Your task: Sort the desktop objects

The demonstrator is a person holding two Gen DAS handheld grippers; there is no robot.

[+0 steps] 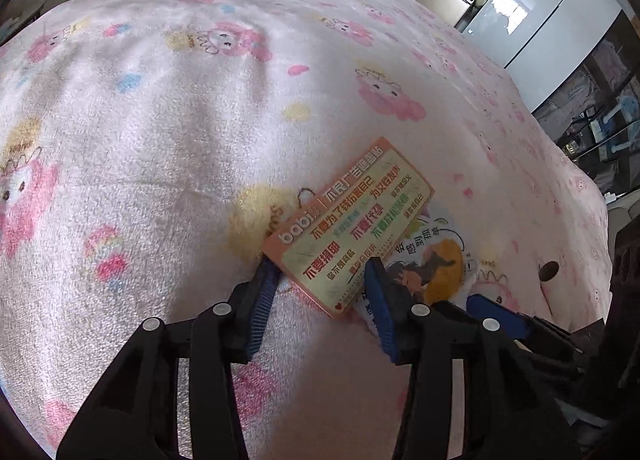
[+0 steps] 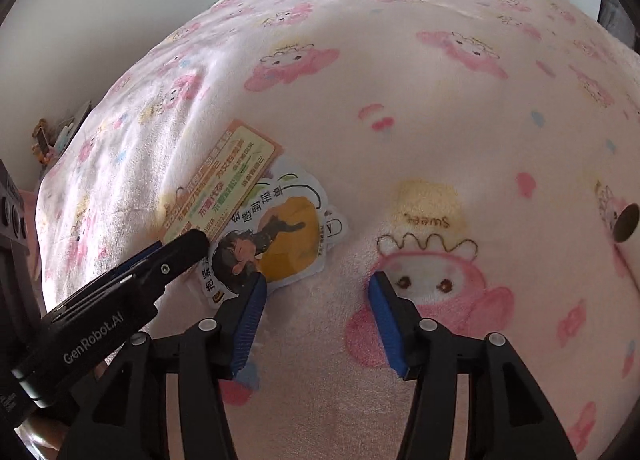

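Lying flat on the pink cartoon-print blanket point(image 1: 168, 131), an orange-bordered card point(image 1: 352, 227) printed with coloured Chinese text has its long axis on a diagonal in the left wrist view, near-left corner to far-right corner. Its right long edge overlaps a die-cut sticker sheet point(image 2: 280, 236) showing a dark-haired figure on a yellow shape; the sheet sits just beside and partly under the card, its print upside down to the camera. Left gripper point(image 1: 324, 272): blue-padded fingers point(image 1: 266, 284) spread wide, one at the card's near-left corner, the other over the near edge where card meets sheet; whether either pad touches the card cannot be told, and nothing is clamped. Right gripper point(image 2: 316, 284): fingers point(image 2: 384, 300) parted wide, holding nothing, left pad at the sticker sheet's near edge, right pad over a bunny face printed on the blanket. Small dark round object point(image 2: 626, 223) sits on the blanket well off to the right. Pale cabinets point(image 1: 532, 3) stand beyond the blanket's far edge.
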